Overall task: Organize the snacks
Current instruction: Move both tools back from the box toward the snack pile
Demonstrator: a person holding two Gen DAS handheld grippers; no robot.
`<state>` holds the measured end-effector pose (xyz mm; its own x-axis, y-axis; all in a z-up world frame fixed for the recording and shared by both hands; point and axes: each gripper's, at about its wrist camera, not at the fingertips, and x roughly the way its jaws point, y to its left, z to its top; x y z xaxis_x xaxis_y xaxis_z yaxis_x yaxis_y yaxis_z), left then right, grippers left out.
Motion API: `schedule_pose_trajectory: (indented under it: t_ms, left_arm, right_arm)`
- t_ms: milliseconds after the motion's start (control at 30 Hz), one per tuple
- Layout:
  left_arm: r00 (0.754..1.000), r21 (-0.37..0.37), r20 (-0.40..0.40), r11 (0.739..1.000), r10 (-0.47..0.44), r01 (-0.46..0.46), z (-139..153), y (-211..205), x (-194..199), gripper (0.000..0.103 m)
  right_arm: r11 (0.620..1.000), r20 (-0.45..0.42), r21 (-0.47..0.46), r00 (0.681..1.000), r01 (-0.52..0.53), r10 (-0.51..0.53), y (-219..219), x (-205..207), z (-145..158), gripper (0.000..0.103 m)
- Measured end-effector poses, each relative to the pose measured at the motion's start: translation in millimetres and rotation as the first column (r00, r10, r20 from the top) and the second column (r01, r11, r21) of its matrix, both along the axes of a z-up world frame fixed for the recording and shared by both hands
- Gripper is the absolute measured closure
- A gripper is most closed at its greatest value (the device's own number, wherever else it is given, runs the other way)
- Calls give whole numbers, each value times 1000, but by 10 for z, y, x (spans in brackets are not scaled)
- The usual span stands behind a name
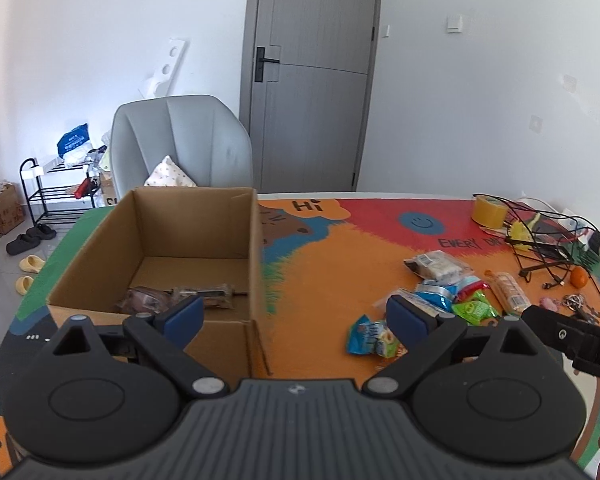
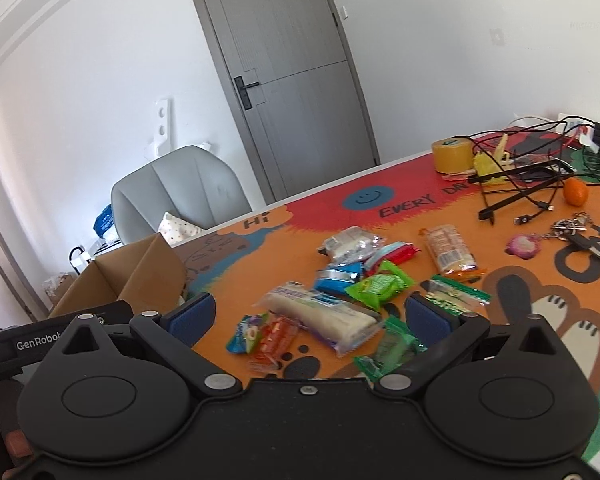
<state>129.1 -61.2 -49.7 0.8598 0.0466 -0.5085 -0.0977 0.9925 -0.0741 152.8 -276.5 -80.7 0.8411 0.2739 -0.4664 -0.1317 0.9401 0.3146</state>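
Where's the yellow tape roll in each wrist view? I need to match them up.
Left wrist: yellow tape roll far right on the table, beside the black wire rack.
Right wrist: tape roll upper right, left of the rack.
Shared landmark: grey door.

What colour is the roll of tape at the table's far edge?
Yellow. The tape roll shows best in the right wrist view.

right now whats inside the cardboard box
Two clear-wrapped brown snacks lie on the box floor; the near wall and left gripper hide the front strip.
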Motion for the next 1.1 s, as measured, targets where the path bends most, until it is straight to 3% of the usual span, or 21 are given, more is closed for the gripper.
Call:
schedule_pose_trajectory:
  t_ms: [500, 700, 800, 1000, 1100]
  left_arm:
    - [995, 18, -1, 995, -99, 99, -162, -485, 90, 6]
    - [991, 16, -28, 991, -132, 132, -319, -612, 183, 6]
    - [989, 6, -33, 990, -142, 142, -396, -647, 236, 7]
    - [988, -14, -40, 989, -150, 150, -548, -683, 343, 9]
    - [987, -37, -44, 987, -155, 153, -605, -679, 384, 20]
  right_arm:
    - [994, -42, -61, 995, 93, -96, -365, -40, -182, 0]
    - [992, -69, -92, 994, 81, -87, -372, 1, -319, 1]
    - [993, -90, -87, 992, 80, -88, -385, 49, -404, 13]
    - [995, -128, -52, 988, 82, -88, -405, 160, -547, 24]
    - [996, -146, -36, 985, 86, -90, -402, 224, -616, 30]
